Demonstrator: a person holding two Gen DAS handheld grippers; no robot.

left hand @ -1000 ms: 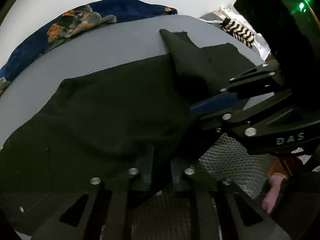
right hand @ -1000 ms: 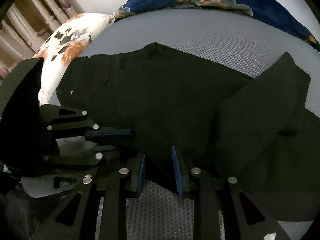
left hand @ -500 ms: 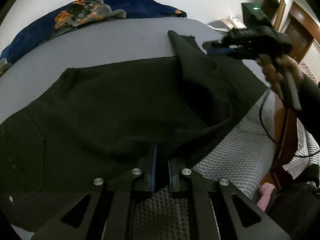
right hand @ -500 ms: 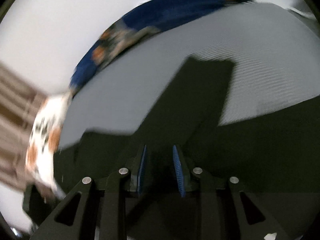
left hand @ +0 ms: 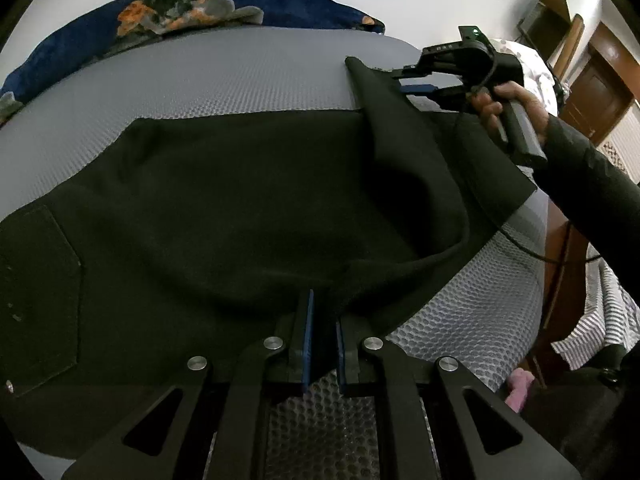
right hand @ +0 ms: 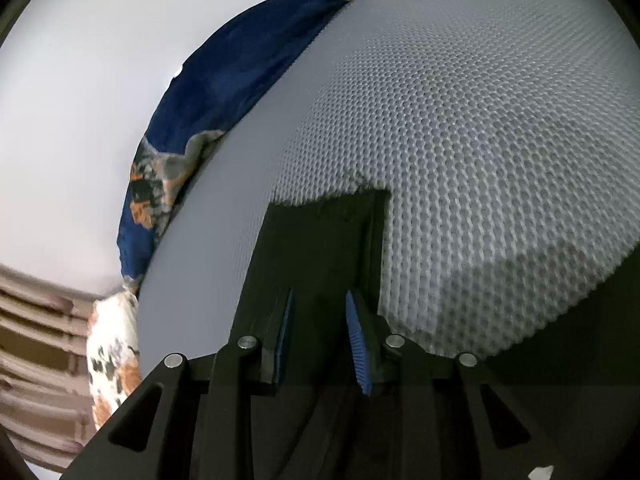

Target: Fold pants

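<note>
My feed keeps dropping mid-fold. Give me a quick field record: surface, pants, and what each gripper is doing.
surface: grey mesh mattress
pants: black pants, spread flat, one leg folded back across
left gripper: left gripper, shut on the near fabric edge
right gripper: right gripper, fingers astride the leg hem, grip unclear
background: blue floral blanket at the far edge

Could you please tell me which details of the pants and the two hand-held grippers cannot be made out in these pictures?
- Left wrist view: the pants waistband, cut off by the left edge.
- Left wrist view: the right hand-held gripper fingertips, hidden behind the raised leg.
- Right wrist view: whether the pads press the cloth; it is too dark to tell.
</note>
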